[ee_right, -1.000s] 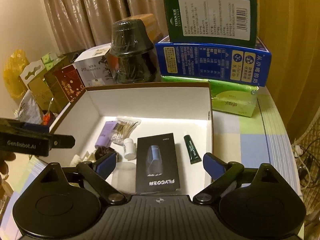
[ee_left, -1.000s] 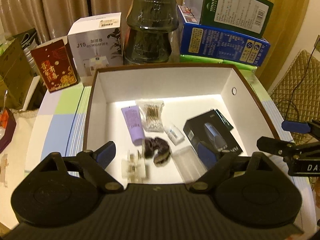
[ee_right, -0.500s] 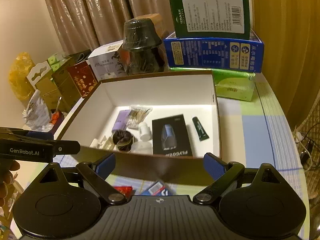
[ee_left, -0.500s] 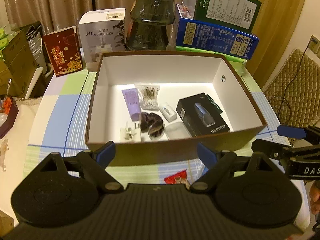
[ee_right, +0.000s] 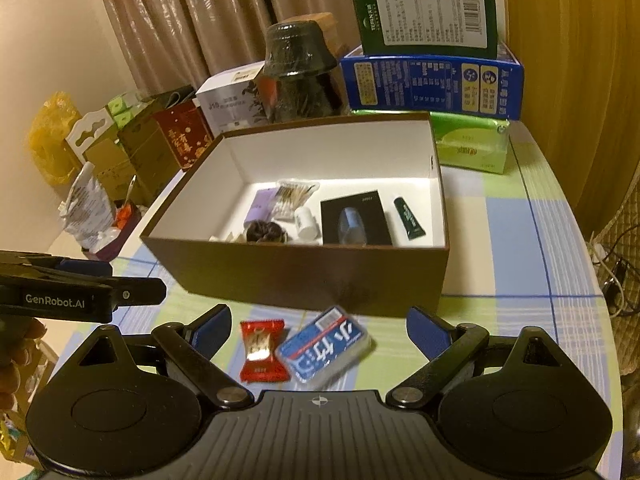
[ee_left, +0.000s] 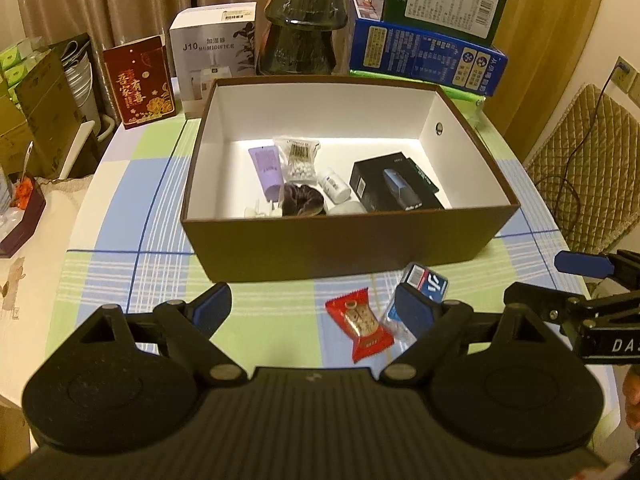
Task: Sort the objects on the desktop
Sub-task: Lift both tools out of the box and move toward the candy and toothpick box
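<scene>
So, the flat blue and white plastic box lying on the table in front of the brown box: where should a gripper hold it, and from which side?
Probably across its two long edges, coming from above. The blue and white plastic box lies flat and skewed on the tablecloth, and the red candy wrapper sits close at one short end.

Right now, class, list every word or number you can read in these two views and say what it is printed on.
"J10 HUMIDIFIER": white box.
"GenRobot.AI": left tongs.
"DA", cut off: right tongs.
"TERUN": green box.
Chinese characters on the red box, blue packet and blue box: too small or blurred.
</scene>
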Motion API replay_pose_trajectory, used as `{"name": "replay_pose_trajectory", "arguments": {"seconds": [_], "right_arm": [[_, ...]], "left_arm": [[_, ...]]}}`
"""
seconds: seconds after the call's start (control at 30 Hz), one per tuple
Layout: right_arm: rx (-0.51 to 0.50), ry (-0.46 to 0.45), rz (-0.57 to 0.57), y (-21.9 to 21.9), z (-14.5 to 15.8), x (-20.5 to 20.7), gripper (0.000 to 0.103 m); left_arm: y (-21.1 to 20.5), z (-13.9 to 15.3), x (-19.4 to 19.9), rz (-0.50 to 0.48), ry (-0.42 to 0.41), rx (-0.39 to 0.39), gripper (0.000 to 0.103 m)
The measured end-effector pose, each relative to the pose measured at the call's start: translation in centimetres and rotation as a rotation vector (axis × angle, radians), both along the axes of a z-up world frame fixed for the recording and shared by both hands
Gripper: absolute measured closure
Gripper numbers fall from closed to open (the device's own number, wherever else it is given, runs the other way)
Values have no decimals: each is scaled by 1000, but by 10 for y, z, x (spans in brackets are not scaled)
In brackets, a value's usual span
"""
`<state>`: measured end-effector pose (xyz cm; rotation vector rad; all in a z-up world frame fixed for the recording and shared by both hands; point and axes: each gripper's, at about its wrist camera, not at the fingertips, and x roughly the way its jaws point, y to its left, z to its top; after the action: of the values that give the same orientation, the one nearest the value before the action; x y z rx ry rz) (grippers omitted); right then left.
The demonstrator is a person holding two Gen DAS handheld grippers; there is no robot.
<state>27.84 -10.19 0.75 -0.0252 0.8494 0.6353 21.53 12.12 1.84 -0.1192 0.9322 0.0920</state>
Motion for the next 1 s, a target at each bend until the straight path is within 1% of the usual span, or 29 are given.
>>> {"name": "replay_pose_trajectory", "arguments": {"seconds": [0.2, 0.67, 1.0], "right_arm": [[-7, 23, 16, -3, -5, -16, 11], [-33, 82, 49, -8, -26, -45, 11], [-47, 115, 58, -7, -38, -54, 11]], "left_arm": [[-5, -3, -14, 2, 14, 2, 17], [-16, -23, -42, -5, 71, -16, 18], [-18, -33, -51, -7, 102, -28, 19]]}}
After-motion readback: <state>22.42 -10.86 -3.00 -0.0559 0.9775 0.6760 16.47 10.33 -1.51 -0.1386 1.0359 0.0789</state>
